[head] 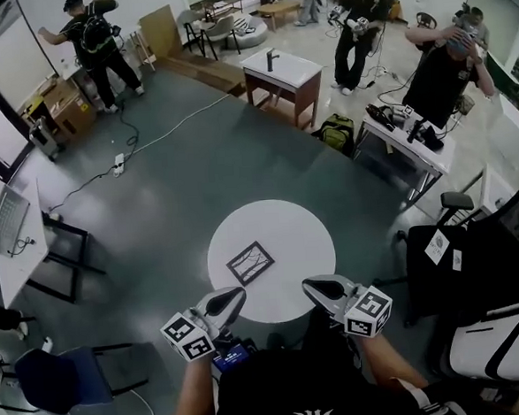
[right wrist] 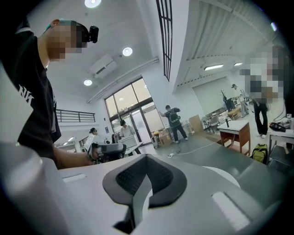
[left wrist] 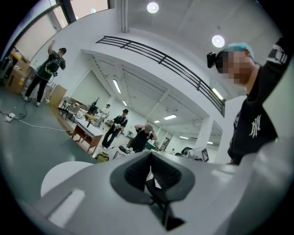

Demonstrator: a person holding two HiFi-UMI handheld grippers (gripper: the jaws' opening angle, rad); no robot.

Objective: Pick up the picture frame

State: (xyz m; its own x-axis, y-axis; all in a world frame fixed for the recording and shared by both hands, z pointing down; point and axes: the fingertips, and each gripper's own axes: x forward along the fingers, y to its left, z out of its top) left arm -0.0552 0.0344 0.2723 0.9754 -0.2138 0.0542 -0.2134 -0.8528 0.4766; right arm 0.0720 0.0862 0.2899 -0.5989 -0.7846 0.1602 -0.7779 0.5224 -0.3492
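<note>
A small dark picture frame (head: 250, 262) lies flat on the round white table (head: 287, 227), left of the table's middle. My left gripper (head: 236, 293) hangs over the table's near edge, just this side of the frame, shut and holding nothing. My right gripper (head: 310, 285) hovers over the near edge to the right, also shut and empty. In the left gripper view the jaws (left wrist: 149, 173) are closed, with the table (left wrist: 57, 176) low at the left. The right gripper view shows closed jaws (right wrist: 143, 178) and the table (right wrist: 226, 175). Neither gripper view shows the frame.
Black office chairs (head: 480, 253) stand close on the right, a blue chair (head: 63, 380) at the lower left. A white desk with a laptop (head: 4, 224) is at the left. Farther back are a wooden-legged table (head: 281, 72), a bag (head: 336, 133) and several people.
</note>
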